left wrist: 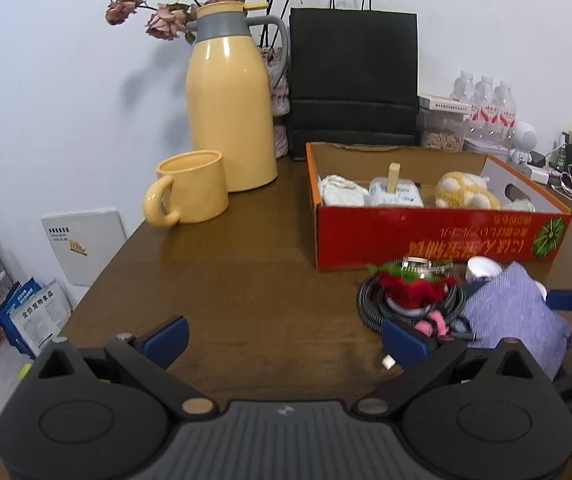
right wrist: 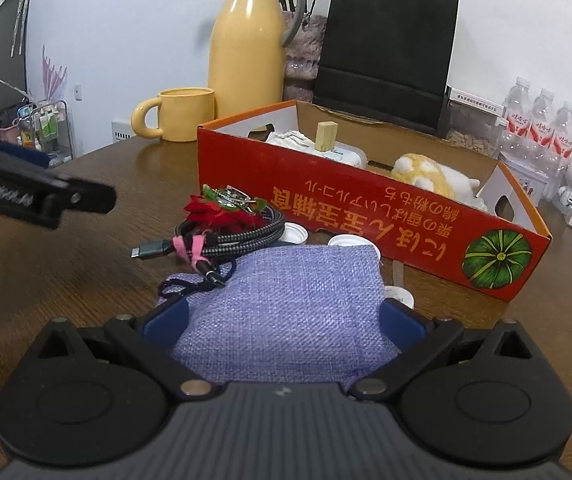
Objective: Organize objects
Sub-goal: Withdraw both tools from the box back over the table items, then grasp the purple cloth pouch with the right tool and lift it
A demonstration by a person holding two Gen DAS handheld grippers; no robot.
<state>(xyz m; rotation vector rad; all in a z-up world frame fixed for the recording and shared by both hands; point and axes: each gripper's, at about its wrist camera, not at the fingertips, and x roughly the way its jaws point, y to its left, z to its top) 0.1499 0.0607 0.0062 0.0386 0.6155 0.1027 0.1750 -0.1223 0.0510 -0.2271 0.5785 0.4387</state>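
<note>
Left gripper [left wrist: 284, 340] open above brown wooden table [left wrist: 225, 280]; red cardboard box [left wrist: 426, 236] beyond, yellow ceramic mug [left wrist: 189, 188] left of box.

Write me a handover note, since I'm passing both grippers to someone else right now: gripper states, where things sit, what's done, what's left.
Left gripper: open, empty, over bare table.
Right gripper: jaws around the purple cloth pouch; whether it is clamped cannot be told.
Red box: already holds a white cloth bundle, a white packet with a wooden block and a yellow plush toy.
Left outside, in front of the box: coiled cable, red flower piece, white caps.
Next, probably: pouch into the box, then the rest.
</note>
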